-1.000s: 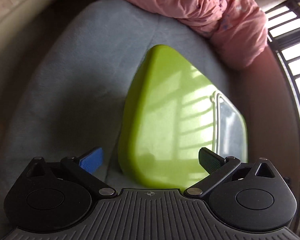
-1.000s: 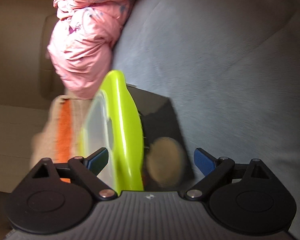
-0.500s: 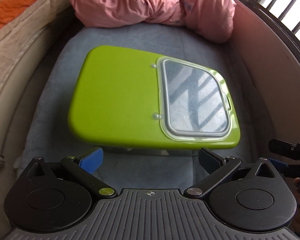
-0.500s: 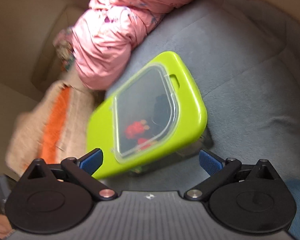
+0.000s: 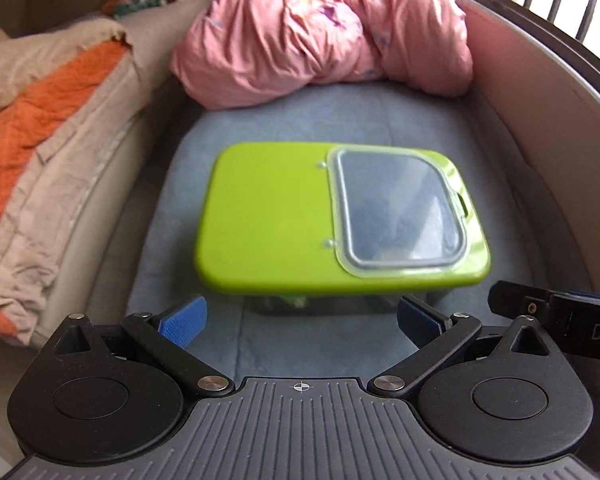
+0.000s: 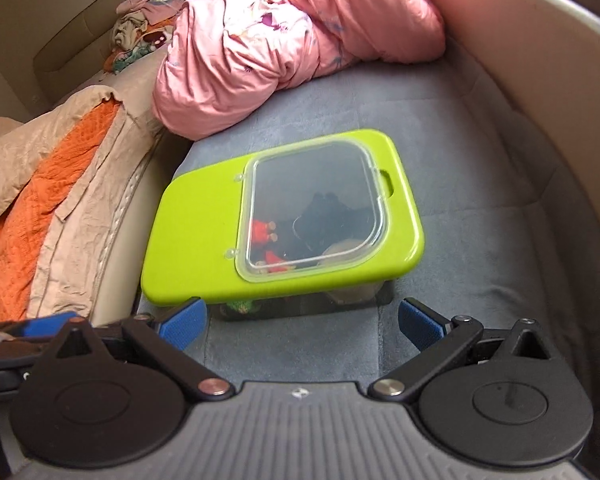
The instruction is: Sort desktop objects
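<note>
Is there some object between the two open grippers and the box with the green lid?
No, nothing visible. Only bare grey cushion lies between the right gripper and the box; same for the left gripper. The pink bedding lies behind the box.

A lime-green lid (image 6: 196,236) with a clear, colourless window (image 6: 316,216) is showing red and black shapes inside. The cushion (image 6: 460,208) beneath is looking grey-blue. A pink quilt (image 6: 260,48) is bearing small purple prints. An orange and beige blanket (image 6: 40,184) is lying alongside.

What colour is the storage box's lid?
Lime green plastic lid with a clear window; right wrist view shows it best.
</note>
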`<state>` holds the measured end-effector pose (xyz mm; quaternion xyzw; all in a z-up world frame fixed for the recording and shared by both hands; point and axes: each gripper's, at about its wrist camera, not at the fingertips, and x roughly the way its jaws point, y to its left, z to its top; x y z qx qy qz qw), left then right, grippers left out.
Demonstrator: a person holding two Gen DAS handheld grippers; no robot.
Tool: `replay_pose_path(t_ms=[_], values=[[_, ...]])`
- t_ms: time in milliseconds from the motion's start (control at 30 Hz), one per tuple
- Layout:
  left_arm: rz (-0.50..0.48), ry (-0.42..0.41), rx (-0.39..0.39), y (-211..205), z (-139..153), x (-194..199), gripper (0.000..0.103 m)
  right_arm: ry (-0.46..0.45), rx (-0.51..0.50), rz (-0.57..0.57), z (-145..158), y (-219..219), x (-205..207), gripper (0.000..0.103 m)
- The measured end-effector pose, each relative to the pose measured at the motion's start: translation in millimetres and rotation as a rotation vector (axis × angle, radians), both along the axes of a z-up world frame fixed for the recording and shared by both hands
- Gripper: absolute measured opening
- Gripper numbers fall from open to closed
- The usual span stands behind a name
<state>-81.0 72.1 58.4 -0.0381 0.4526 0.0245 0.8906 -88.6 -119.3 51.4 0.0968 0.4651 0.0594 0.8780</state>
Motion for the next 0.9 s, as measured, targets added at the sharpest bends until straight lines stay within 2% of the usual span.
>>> replay_pose_path(t_ms=[267, 367, 567, 767, 900], values=[[0.043, -0.005, 0.019, 1.3, -1.6, 5.0, 0.103, -0.014, -0.116, -0.054, 5.0, 3.5, -9.8, 0.103], [0.046, 0.031, 0.020, -2.1, -12.6, 12.3, 0.103, 0.001, -0.106, -0.060, -2.4, 2.1, -7.6, 0.103], [0.027, 0.102, 0.055, -13.2, -40.7, 17.6, 0.103, 0.061, -0.159, -0.061, -27.7, 7.6, 4.4, 0.103], [0.021, 0.127, 0.080, -14.0, -54.8, 18.9, 0.103, 0.116, -0.155, -0.051, -45.4, 11.3, 11.5, 0.103], [0.035, 0.133, 0.067, -10.3, -60.0, 19.2, 0.103, 0.151, -0.151, -0.053, -56.0, 11.3, 14.7, 0.103]])
